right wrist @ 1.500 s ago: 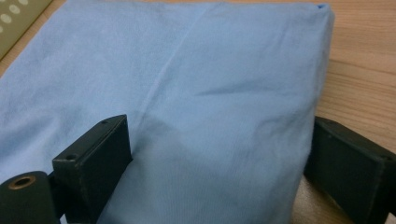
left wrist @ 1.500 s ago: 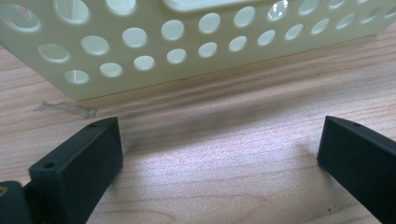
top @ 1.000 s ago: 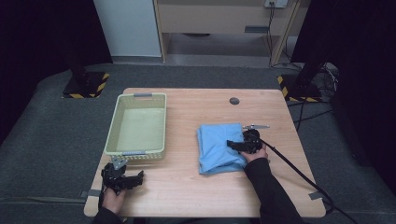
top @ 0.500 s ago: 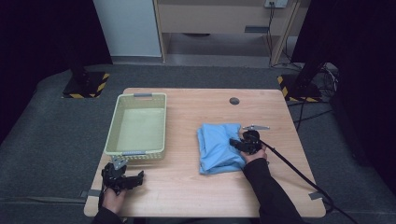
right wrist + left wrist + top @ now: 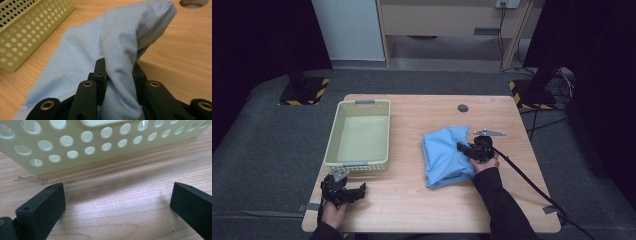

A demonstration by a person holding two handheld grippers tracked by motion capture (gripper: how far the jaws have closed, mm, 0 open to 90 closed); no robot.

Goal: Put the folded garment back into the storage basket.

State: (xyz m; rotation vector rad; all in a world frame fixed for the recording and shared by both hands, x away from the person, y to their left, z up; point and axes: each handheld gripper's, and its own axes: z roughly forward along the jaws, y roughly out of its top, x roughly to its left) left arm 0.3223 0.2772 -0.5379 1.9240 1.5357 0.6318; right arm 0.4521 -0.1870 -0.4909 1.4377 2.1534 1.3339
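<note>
Jaws of the right gripper (image 5: pixel 462 148) are clamped on a raised fold of the blue cloth (image 5: pixel 444 155), having just closed on it; in the right gripper view the fabric (image 5: pixel 120 62) rises between the two black jaws and drapes forward over them in a ridge, lifted off the wood at that edge. Seen from the high view, the cloth lies bunched on the right half of the wooden counter (image 5: pixel 412 210), its right edge at the gripper, while the person's right hand (image 5: pixel 484 162) holds the tool from below with the cable trailing toward the lower right. Jaws of the left gripper (image 5: pixel 347 192) stand wide apart with nothing between them, low over the counter's near left corner; the left gripper view shows bare wood (image 5: pixel 117 202) between them and the perforated wall of the pale yellow basket (image 5: pixel 82 147) just ahead. That basket (image 5: pixel 332 150) sits on the left half of the counter, well apart from the cloth. A round hole (image 5: pixel 463 108) lies in the counter beyond the cloth.
</note>
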